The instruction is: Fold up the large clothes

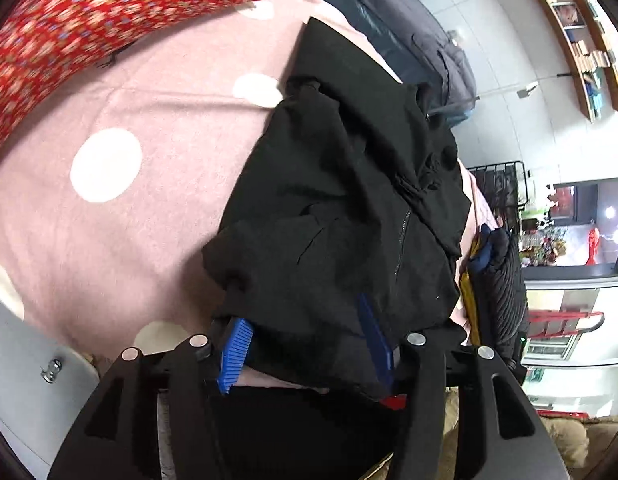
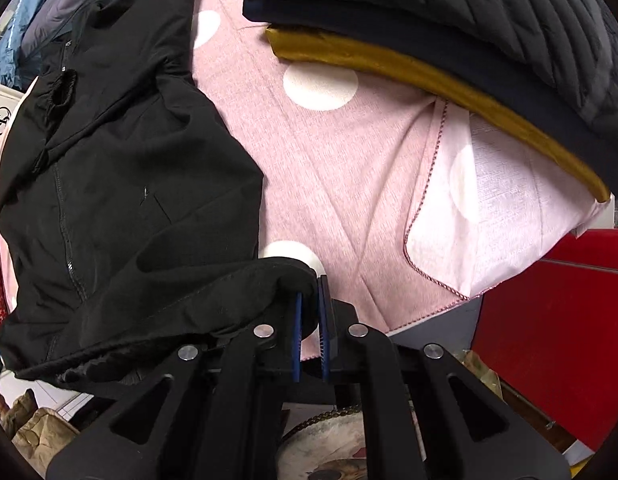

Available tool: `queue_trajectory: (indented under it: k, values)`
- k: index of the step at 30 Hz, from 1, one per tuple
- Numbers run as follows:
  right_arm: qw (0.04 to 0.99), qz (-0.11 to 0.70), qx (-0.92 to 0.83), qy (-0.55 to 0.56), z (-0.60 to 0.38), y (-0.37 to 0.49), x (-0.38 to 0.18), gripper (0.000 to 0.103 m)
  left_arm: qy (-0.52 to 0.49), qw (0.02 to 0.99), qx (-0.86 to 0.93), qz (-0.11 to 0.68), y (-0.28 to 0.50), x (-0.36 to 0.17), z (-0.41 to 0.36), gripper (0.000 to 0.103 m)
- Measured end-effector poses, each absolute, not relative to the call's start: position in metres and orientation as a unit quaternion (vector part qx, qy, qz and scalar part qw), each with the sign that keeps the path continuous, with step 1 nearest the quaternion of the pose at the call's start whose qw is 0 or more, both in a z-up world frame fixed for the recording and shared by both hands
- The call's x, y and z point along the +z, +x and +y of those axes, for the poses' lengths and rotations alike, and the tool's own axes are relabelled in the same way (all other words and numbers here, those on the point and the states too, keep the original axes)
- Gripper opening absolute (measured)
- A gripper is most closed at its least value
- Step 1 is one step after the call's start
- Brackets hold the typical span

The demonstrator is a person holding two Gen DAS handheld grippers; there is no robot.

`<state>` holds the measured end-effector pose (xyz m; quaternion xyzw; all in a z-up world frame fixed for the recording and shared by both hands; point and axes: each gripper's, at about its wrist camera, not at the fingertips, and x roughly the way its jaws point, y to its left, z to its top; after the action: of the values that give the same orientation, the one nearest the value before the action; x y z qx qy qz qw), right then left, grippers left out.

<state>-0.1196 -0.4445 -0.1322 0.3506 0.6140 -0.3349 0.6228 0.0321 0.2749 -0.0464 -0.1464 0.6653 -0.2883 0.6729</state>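
Note:
A black zip jacket (image 1: 341,200) lies crumpled on a pink bed cover with white dots (image 1: 129,100). My left gripper (image 1: 303,312) is at the jacket's near edge. Its blue pads (image 1: 233,352) stand apart, and the black cloth drapes loosely over and between them without being pinched. In the right wrist view the same jacket (image 2: 121,168) fills the left side, with its zip running down it. My right gripper (image 2: 310,292) is shut on a rolled edge of the jacket at the front of the cover (image 2: 329,168), lifting that fold.
A stack of folded clothes (image 2: 469,20), black quilted over navy and mustard, lies at the cover's far right, also seen as folded clothes (image 1: 497,280). A red floral cushion (image 1: 89,20) sits at the top left. Grey and blue garments (image 1: 409,20) lie beyond the jacket. A red panel (image 2: 549,320) stands past the bed's edge.

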Motion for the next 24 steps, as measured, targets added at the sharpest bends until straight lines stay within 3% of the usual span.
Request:
queue_trajectory:
  k: [4,6,7,9,13,16,20,24]
  values:
    - [0.619,0.625,-0.327,0.344,-0.448,-0.112,-0.139,0.007,-0.142,0.675,-0.284,0.666,0.010,-0.048,0.298,0.051]
    - [0.620,0.632,-0.321,0.337,-0.449,-0.106,-0.142,0.007,-0.061,0.696,-0.259,0.667,-0.011,-0.051,0.303,0.052]
    - [0.619,0.636,-0.321,0.331,-0.449,-0.103,-0.143,0.007,-0.018,0.708,-0.236,0.666,-0.019,-0.054,0.304,0.065]
    - [0.619,0.641,-0.318,0.324,-0.449,-0.099,-0.145,0.007,0.094,0.733,-0.172,0.651,-0.038,-0.064,0.313,0.070]
    - [0.615,0.655,-0.305,0.315,-0.447,-0.091,-0.151,0.007,0.041,0.687,-0.188,0.701,-0.054,-0.093,0.323,0.070]
    - [0.617,0.659,-0.301,0.305,-0.443,-0.087,-0.150,0.007,0.098,0.665,-0.251,0.697,-0.075,-0.100,0.293,0.078]
    - [0.613,0.662,-0.303,0.307,-0.443,-0.089,-0.151,0.007,0.162,0.612,-0.317,0.706,-0.112,-0.119,0.261,0.078]
    - [0.607,0.661,-0.307,0.318,-0.444,-0.093,-0.156,0.007,0.206,0.689,-0.257,0.646,-0.125,-0.123,0.246,0.078]
